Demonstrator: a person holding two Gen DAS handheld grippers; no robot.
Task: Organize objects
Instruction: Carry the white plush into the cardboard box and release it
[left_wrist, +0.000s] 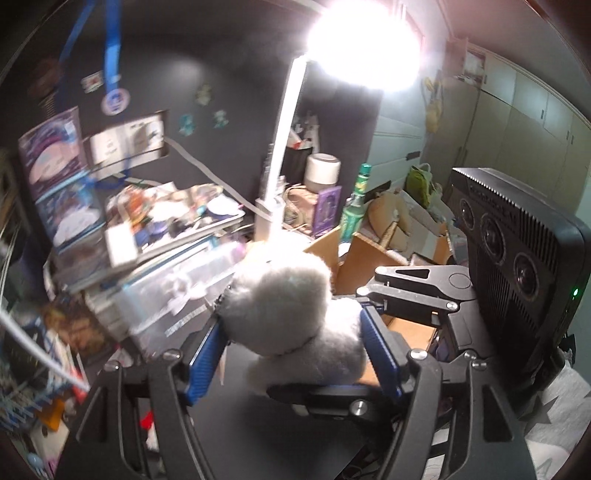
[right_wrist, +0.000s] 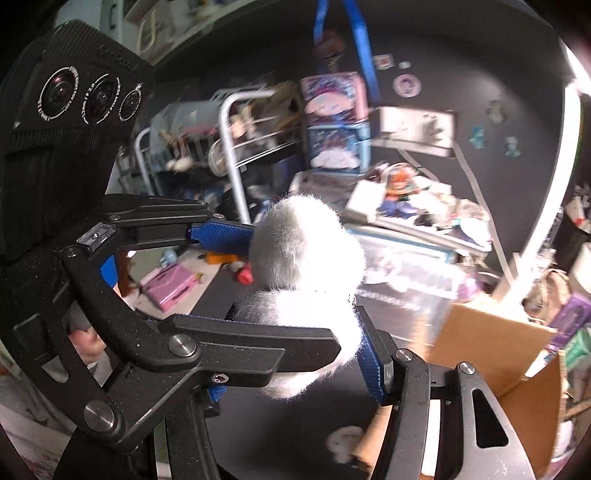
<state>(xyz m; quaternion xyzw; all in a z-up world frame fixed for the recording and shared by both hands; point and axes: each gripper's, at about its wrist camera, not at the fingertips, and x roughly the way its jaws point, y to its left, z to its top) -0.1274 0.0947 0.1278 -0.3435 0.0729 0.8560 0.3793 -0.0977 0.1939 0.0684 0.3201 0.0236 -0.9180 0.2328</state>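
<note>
Grip: we are clamping both the left hand-held gripper (left_wrist: 295, 328) and right hand-held gripper (right_wrist: 306, 332) on the white plush toy (left_wrist: 291, 306).
Risk: it may be slipping; soft fur is compressing.

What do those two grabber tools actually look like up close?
Both match. The left gripper and right gripper have matte black, angular linkage arms joined by round silver bolts, ending in flat fingers faced with textured blue pads. Each carries a ribbed black camera block with three round lenses in a row; one shows a small green light.
</note>
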